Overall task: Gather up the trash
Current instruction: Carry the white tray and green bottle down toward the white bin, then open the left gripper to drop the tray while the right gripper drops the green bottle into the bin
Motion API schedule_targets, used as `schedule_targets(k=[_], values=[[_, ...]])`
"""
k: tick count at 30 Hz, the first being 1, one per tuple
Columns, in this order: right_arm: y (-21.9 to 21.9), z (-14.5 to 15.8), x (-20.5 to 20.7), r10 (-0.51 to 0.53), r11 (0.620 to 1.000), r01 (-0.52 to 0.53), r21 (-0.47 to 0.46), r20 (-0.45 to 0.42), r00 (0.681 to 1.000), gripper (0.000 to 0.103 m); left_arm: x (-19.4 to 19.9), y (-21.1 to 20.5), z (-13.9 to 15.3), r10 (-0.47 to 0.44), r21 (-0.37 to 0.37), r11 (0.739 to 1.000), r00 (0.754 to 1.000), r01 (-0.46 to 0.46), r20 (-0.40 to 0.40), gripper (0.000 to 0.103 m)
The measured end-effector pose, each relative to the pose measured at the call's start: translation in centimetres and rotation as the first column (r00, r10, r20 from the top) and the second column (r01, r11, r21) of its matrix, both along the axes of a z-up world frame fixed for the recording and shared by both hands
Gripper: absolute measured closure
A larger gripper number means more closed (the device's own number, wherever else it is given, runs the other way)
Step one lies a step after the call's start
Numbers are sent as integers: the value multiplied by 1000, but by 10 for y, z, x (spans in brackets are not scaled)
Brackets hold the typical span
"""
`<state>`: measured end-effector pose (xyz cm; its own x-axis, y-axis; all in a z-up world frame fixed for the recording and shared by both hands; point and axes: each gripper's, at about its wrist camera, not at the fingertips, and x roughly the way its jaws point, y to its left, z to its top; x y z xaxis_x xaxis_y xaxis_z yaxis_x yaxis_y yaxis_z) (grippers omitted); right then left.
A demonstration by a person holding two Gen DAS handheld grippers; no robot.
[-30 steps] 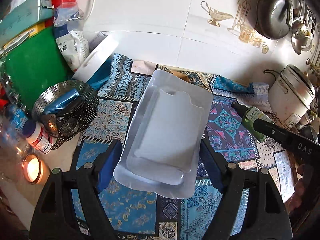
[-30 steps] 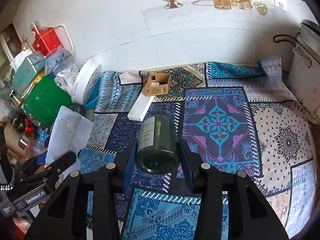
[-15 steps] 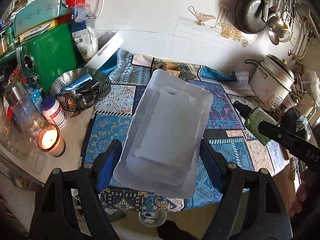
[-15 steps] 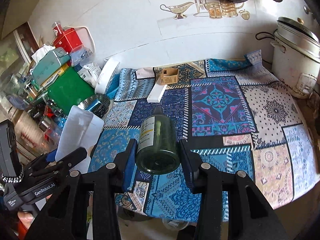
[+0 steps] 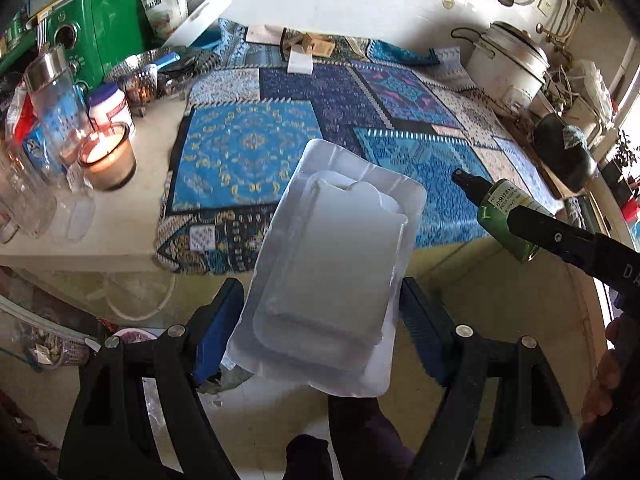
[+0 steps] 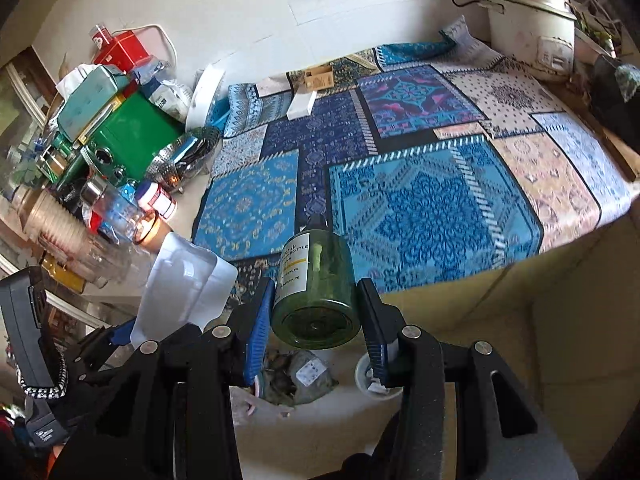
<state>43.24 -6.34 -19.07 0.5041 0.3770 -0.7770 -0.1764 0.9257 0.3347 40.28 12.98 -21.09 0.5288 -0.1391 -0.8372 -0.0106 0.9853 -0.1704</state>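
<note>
Clear plastic blister packaging (image 5: 332, 264), empty and rectangular, is gripped across its width between the blue pads of the left claw (image 5: 320, 340). Its long axis runs forward along the claw's fingers, tilted slightly to the right, with the far end reaching over the front edge of the table (image 5: 100, 236). The near end overhangs the floor in front of the table.

A green glass-like bottle (image 6: 316, 284) with a white and yellow label is clamped at its base between the pads of the right claw (image 6: 316, 328). The round bottom faces the camera and the dark neck points forward and away, towards the table. From the left wrist view the same bottle is seen at the right, with its dark spray-type top aimed up and left over the cloth.

The table is covered by a patchwork cloth (image 6: 420, 184) in blues, purple and beige. At its left side a lit candle in a glass (image 5: 106, 158), a green appliance (image 6: 132, 140) and a perforated metal steamer basket (image 5: 148, 72) are crowded together. A white rice cooker (image 6: 532, 20) stands at the far right corner. A small cardboard box (image 6: 318, 78) and a white block (image 6: 302, 104) lie near the wall.
</note>
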Motion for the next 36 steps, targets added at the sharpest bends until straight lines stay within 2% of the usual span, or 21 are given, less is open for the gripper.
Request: schedule_targets(k=[8,15,21,31,36], values=[[-16,-57,-28,-34,998,27,-53,-128,991,64,-27,-14,-73,-39,-14,999,990,37,-134,25],[-35,-127,-28,-46,996,27,-88,-210,977,64,-26,-32,-157,-18,-22,1000,969,13,-245,25],[-41,-213,-17,-23,996,-2,-90,-275,961,64,-21,-52,-252,16,-2,1000,951,-18,-308,25],[-46,-382,3,32,991,-80,-108,-389,921,64,-13,-64,-422,74,-52,993,909,-105,-411,25],[-42,-438,10,34,989,-90,-117,-412,911,64,-1,-68,-494,96,-62,988,885,-139,-456,25]])
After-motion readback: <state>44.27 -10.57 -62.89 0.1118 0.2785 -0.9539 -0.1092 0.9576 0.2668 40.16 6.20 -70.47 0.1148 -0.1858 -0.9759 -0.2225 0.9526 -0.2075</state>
